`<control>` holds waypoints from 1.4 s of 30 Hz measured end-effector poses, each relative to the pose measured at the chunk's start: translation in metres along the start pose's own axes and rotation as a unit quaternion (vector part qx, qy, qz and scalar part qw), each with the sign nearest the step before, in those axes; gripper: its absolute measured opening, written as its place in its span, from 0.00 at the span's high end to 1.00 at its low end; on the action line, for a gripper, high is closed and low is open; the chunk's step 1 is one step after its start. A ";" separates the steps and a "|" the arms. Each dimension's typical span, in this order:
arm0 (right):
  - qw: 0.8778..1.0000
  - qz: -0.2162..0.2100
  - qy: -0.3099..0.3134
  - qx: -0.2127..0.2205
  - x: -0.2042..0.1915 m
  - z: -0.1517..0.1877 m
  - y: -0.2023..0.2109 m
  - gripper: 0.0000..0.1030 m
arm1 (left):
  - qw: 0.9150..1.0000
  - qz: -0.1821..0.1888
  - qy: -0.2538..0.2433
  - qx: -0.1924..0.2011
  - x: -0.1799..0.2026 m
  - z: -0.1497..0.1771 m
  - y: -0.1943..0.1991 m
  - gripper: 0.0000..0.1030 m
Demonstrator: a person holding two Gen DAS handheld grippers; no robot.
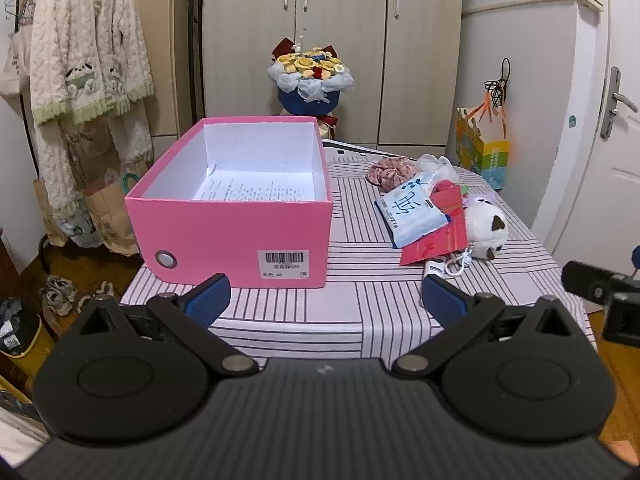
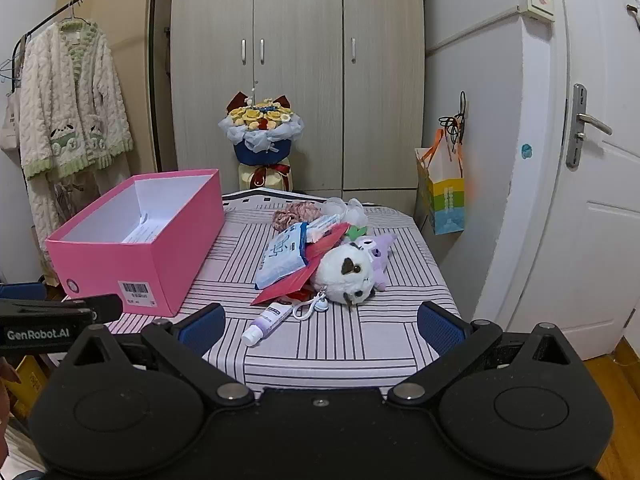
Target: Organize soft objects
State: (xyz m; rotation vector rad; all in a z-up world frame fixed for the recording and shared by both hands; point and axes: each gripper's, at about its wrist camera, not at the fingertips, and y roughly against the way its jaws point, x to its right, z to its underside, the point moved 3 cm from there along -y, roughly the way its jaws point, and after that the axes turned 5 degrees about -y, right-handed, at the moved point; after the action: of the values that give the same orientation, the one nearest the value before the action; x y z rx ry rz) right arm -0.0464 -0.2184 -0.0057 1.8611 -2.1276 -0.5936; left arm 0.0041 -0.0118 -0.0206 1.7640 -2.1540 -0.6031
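— What sat nearest the left wrist camera?

— The left gripper, its blue pads spread wide with nothing between them, above the near edge of the table. The pink box stood open at the table's left side, just beyond the left pad, a printed sheet lying inside it.

— And the soft things?

— Heaped toward the right edge: a white plush toy touching a red envelope, a tissue pack on top of that, and a pinkish scrunchie farther back.

— The right wrist view?

— The right gripper was equally spread and empty at the near edge. A small tube lay just ahead between its pads. The white plush rested against a purple plush, well apart from the box.
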 end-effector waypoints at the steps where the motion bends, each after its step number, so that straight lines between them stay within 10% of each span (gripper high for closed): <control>1: 1.000 0.000 0.000 0.002 0.000 0.000 0.001 0.00 | 1.000 -0.001 -0.002 0.000 0.001 0.000 0.000 0.00; 25: 0.999 -0.032 -0.002 0.031 0.005 0.003 0.010 0.00 | 1.000 0.014 -0.023 0.004 -0.005 -0.003 0.003 0.00; 31: 0.996 -0.048 0.036 0.069 0.004 0.012 -0.008 0.00 | 0.997 0.070 -0.019 0.028 -0.005 -0.012 -0.009 0.01; 42: 0.990 -0.131 0.050 0.000 -0.018 0.049 -0.098 0.07 | 0.980 0.191 -0.048 -0.037 0.033 -0.016 -0.077 0.20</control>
State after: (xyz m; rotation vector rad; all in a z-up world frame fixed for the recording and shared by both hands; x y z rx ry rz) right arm 0.0211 -0.2040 -0.0927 2.1406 -1.8366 -0.5398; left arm 0.0711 -0.0584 -0.0459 1.2551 -2.4133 -0.6655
